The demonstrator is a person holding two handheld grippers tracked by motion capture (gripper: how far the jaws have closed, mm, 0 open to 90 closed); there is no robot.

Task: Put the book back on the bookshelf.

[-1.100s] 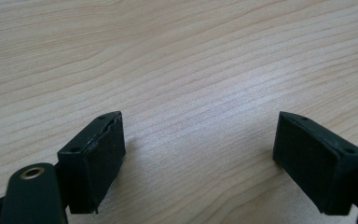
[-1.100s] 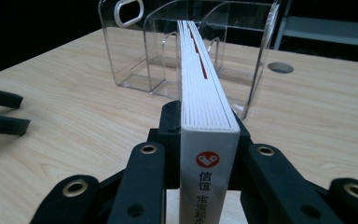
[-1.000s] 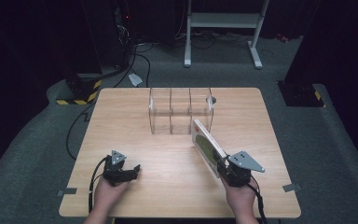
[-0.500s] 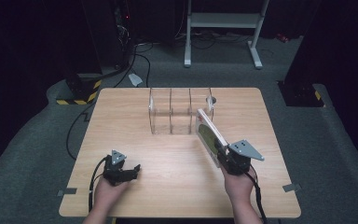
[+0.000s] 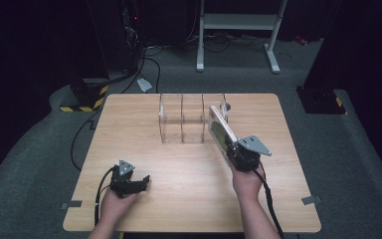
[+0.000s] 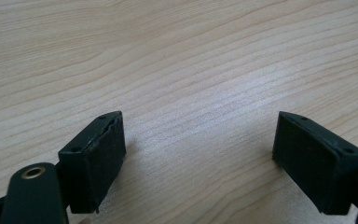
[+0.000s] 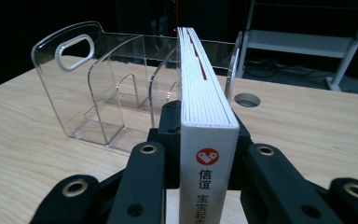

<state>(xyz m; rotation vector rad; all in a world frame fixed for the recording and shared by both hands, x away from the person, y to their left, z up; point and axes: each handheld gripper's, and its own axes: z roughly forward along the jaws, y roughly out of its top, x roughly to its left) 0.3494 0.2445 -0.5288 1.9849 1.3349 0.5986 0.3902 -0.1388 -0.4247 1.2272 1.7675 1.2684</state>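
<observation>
In the high view, the right gripper [image 5: 235, 149] holds a book [image 5: 221, 131] tilted just beside the clear rack [image 5: 189, 119] on the desk [image 5: 189, 199]; the left gripper [image 5: 138, 183] rests near the front edge. In the left gripper view, its jaws stand wide over bare wood. In the right gripper view, the jaws clamp the book [image 7: 205, 107], spine toward the camera, before the rack's [image 7: 98, 84] 3 slots.

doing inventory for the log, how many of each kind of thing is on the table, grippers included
book: 1, clamped between the right gripper's jaws
clear acrylic rack with dividers: 1
grippers: 2, the left gripper open over bare wood
total: 4
</observation>
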